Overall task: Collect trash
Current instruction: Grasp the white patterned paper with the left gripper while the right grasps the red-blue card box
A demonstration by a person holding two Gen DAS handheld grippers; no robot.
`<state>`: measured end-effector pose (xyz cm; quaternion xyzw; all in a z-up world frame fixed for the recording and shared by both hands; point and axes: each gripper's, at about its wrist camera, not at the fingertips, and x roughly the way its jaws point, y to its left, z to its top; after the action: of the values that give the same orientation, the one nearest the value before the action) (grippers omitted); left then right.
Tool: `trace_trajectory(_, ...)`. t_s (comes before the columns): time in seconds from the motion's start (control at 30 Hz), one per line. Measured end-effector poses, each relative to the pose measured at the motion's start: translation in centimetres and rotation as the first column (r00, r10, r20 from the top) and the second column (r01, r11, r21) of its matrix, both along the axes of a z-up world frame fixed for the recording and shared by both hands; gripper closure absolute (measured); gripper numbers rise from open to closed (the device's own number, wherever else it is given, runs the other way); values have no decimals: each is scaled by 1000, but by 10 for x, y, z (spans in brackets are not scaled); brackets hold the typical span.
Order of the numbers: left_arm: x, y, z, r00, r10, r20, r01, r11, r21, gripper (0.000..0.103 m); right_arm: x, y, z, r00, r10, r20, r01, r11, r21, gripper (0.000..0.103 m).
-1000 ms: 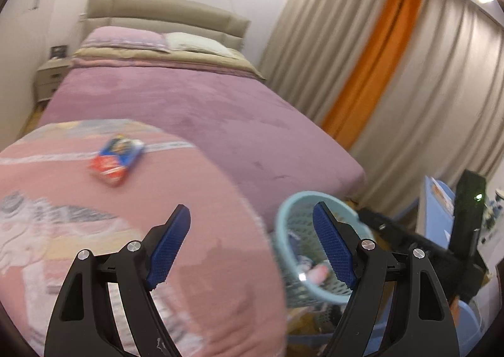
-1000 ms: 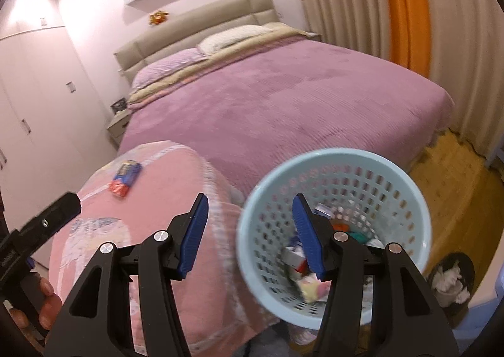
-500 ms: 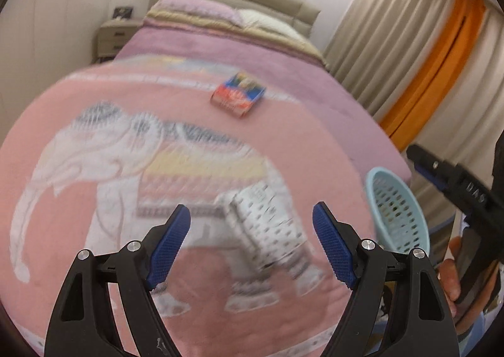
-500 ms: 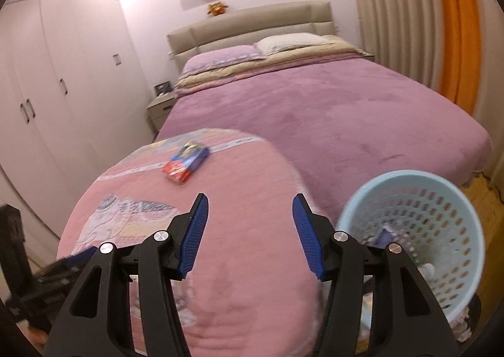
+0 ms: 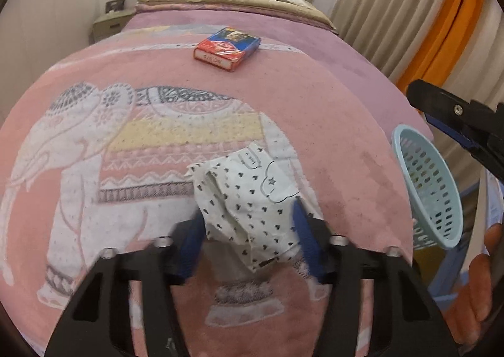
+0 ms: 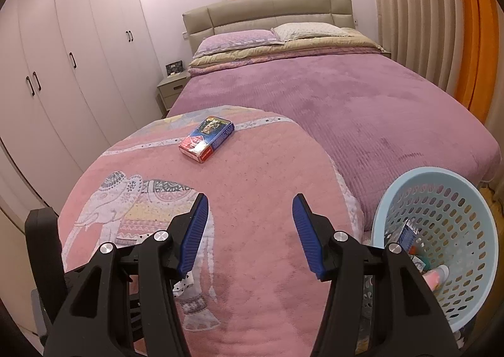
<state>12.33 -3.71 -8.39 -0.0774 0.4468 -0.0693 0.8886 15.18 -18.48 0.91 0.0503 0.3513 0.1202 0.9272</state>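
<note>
The wrapper [image 5: 252, 199] lies on the elephant blanket [image 5: 141, 142], nearest the camera, between the left gripper's [image 5: 249, 237] fingers. The box [image 5: 227, 47] lies further back on the same blanket. The basket [image 6: 441, 240] stands right of the blanket (trash lies in it), before the bed [image 6: 346, 98].

Crumpled heart-print white wrapper [image 5: 252, 199] and red-blue box [image 5: 227, 47] lie on pink blanket [image 5: 330, 123].

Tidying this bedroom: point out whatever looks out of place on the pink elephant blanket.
Two bits of litter. A crumpled white heart-print wrapper lies between the left gripper pads, which have just been closing. A red-and-blue box lies askew beyond it. The right gripper is open.
</note>
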Motion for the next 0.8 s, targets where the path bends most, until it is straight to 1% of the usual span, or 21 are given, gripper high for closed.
trace_trajectory(0.03, 1, -3, 0, 1000, 0, 2, 0, 1000, 20, 73, 1, 0, -1, 1000, 1, -2, -1, 1000, 4, 51)
trace_trajectory(0.07, 1, -4, 0, 1000, -1, 7, 1, 999, 40, 77, 2, -1, -1, 1000, 3, -4, -3, 1000, 6, 51)
trace_trajectory(0.1, 1, -6, 0, 1000, -8, 11, 7, 999, 51, 88, 3, -1, -2, 1000, 5, -5, -5, 1000, 7, 51)
trace_trajectory(0.13, 1, -7, 0, 1000, -20, 13, 19, 999, 38, 92, 4, 0, -2, 1000, 7, -6, -7, 1000, 5, 51)
trace_trajectory(0.23, -2, -6, 3, 998, -37, 42, 36, 999, 12, 98, 10, 3, -5, 1000, 17, -9, -17, 1000, -5, 51)
trace_trajectory(0.3, -3, -1, 10, 997, -35, 68, 36, 999, -5, 99, 14, 7, -6, 1000, 27, -11, -27, 1000, -7, 51)
trace_trajectory(0.37, -3, 5, 17, 996, -18, 88, 18, 1000, -3, 100, 21, 13, -7, 999, 44, -14, -44, 999, -8, 51)
trace_trajectory(0.47, 3, 28, 32, 993, 23, 119, -21, 1000, -11, 100, 33, 26, -5, 997, 74, -14, -74, 997, 3, 51)
trace_trajectory(0.53, 9, 49, 42, 989, 59, 138, -58, 998, -11, 100, 47, 37, -3, 995, 93, -18, -93, 995, 28, 51)
trace_trajectory(0.6, 16, 67, 48, 983, 93, 158, -96, 995, 10, 100, 60, 45, -2, 994, 104, -27, -102, 993, 61, 51)
trace_trajectory(0.7, 24, 90, 49, 978, 132, 161, -133, 991, -2, 100, 89, 60, -8, 993, 91, -70, -82, 990, 117, 51)
trace_trajectory(0.8, 33, 107, 42, 975, 162, 149, -163, 987, -4, 100, 122, 74, -19, 988, 73, -135, -49, 984, 174, 51)
